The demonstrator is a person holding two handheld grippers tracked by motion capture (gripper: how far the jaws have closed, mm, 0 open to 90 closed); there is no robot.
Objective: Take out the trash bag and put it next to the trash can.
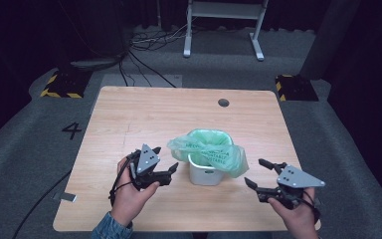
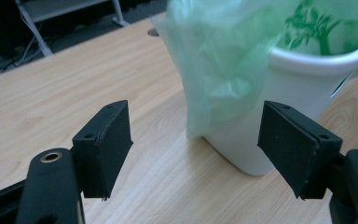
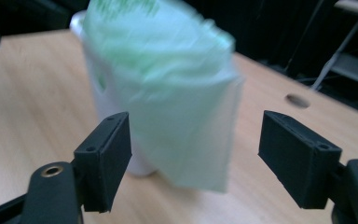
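Both hand-held grippers sit at the near edge of the light wooden table (image 1: 129, 114), jaws spread wide and holding nothing. Between them stands a small white plastic bin (image 1: 205, 172) lined with a thin translucent green bag (image 1: 206, 147) whose loose edges droop over the rim on both sides. Pointing at the bin's left flank from just beside it, the left gripper (image 1: 174, 170) touches nothing. On the other side the right gripper (image 1: 258, 173) faces the hanging bag flap, near but apart.

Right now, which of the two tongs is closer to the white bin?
The left tongs: their tips sit right beside the white bin, near the green bag, while the right tongs hover farther off.
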